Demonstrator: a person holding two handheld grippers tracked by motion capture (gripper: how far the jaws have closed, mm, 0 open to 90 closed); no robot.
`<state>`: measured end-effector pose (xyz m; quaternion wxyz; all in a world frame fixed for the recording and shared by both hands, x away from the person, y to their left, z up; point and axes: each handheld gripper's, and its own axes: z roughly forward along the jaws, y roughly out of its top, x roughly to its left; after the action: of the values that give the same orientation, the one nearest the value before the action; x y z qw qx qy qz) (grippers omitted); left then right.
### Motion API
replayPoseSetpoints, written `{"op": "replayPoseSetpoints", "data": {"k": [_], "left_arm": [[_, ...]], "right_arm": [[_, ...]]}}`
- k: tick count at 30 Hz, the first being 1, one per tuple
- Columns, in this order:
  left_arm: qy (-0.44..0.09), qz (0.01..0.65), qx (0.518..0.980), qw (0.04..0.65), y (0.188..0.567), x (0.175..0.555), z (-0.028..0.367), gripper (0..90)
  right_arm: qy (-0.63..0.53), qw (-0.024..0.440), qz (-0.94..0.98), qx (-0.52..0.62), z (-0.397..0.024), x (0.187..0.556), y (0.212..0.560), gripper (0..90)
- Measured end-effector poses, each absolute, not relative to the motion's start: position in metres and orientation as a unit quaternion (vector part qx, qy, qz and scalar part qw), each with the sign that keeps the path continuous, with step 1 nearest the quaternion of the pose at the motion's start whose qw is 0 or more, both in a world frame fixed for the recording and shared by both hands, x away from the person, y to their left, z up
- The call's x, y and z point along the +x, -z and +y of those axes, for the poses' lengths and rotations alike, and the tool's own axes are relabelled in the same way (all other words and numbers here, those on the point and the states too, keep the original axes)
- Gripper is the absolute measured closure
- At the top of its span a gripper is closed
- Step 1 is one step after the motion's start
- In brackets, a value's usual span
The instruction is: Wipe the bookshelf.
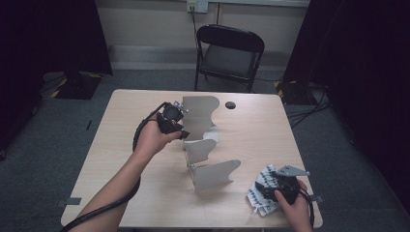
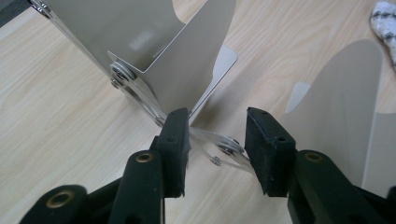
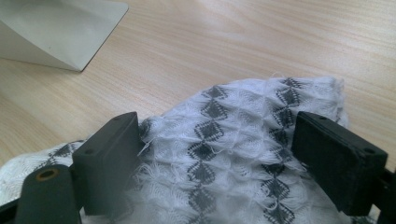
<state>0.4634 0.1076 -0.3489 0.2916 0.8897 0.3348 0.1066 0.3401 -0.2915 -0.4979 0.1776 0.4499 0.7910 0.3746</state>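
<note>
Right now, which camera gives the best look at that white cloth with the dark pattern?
The right gripper view: the cloth lies close up between the right gripper's open jaws, its diamond weave and frayed threads sharp. The high view shows the cloth small, near the table's front right corner, partly under that gripper. The left gripper view catches just an edge.

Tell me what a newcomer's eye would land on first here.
Probably the folding metal rack, its beige wavy panels standing zigzag at the middle of the table. The left gripper straddles its hinged base strip, jaws apart. At the near right corner, the right gripper rests over a black-and-white patterned cloth.
</note>
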Motion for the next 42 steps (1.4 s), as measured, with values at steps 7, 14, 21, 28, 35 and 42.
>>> {"op": "replayPoseSetpoints", "data": {"k": [7, 14, 21, 28, 35, 42], "left_arm": [[-0.107, 0.349, 0.888, 0.280, 0.350, 0.466, 0.106, 66.0], [-0.112, 0.350, 0.887, 0.280, 0.351, 0.467, 0.108, 67.4], [-0.116, 0.348, 0.889, 0.275, 0.350, 0.470, 0.107, 68.2], [-0.112, 0.353, 0.885, 0.281, 0.351, 0.474, 0.109, 69.2], [-0.116, 0.353, 0.886, 0.277, 0.351, 0.477, 0.107, 70.7], [-0.125, 0.349, 0.888, 0.271, 0.350, 0.480, 0.106, 72.7]], "right_arm": [[-0.374, 0.178, 0.791, 0.450, -0.291, 0.340, 0.498, 14.9], [-0.374, 0.178, 0.791, 0.450, -0.291, 0.340, 0.498, 14.9], [-0.374, 0.178, 0.791, 0.450, -0.291, 0.340, 0.498, 14.9], [-0.374, 0.178, 0.791, 0.450, -0.291, 0.340, 0.498, 14.9], [-0.375, 0.178, 0.791, 0.450, -0.291, 0.340, 0.498, 14.8], [-0.375, 0.178, 0.791, 0.450, -0.292, 0.340, 0.498, 14.9]]}}
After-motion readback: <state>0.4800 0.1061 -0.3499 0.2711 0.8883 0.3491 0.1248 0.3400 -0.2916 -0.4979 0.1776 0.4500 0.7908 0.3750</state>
